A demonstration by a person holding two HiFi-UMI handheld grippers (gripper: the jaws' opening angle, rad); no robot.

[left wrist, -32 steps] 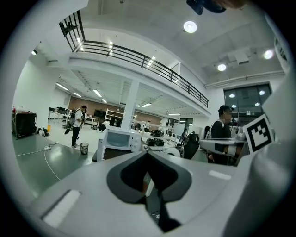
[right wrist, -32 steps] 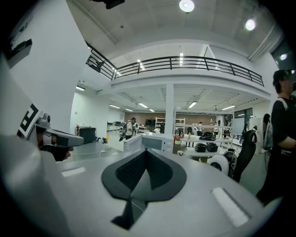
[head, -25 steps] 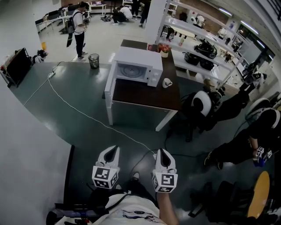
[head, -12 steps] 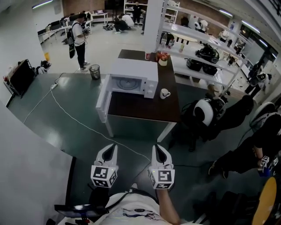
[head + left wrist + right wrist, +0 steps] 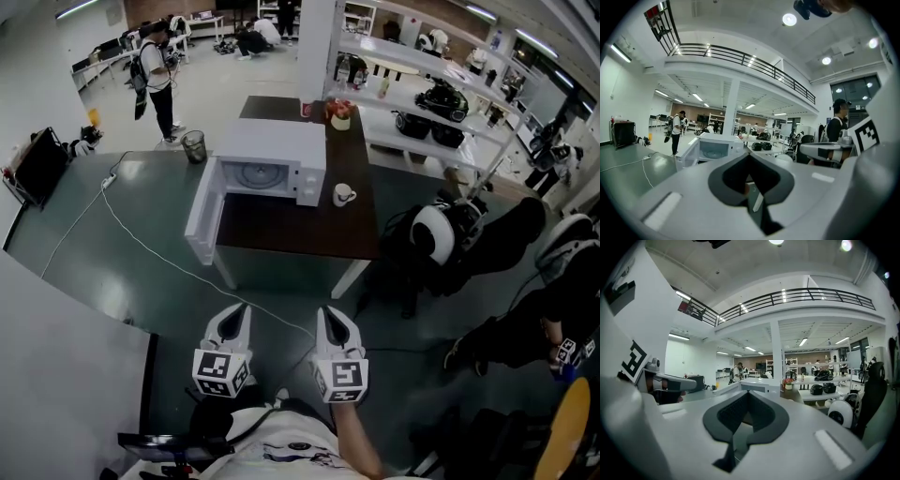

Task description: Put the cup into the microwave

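Observation:
A white cup [image 5: 343, 194] stands on the dark brown table [image 5: 300, 230], just right of the white microwave [image 5: 270, 164]. The microwave's door [image 5: 202, 220] hangs open to the left and its cavity shows. Both grippers are held side by side over the green floor, well short of the table. My left gripper [image 5: 238, 310] is shut with nothing in it, and my right gripper [image 5: 324, 312] is also shut and empty. In the left gripper view the closed jaws [image 5: 749, 157] point at the microwave [image 5: 712, 147]. The right gripper [image 5: 747, 393] aims past the microwave [image 5: 757, 384].
A white cable [image 5: 141, 239] runs across the floor before the table. A bin [image 5: 194, 145] stands behind it. A white shelf rack [image 5: 422, 89] with gear lines the right. A seated person and chairs [image 5: 441, 234] crowd the table's right end. A person [image 5: 153, 70] stands far back.
The table and microwave have drawn nearer and slid down-left in the head view as both grippers advanced toward them. Both stay shut and the microwave door stays open.

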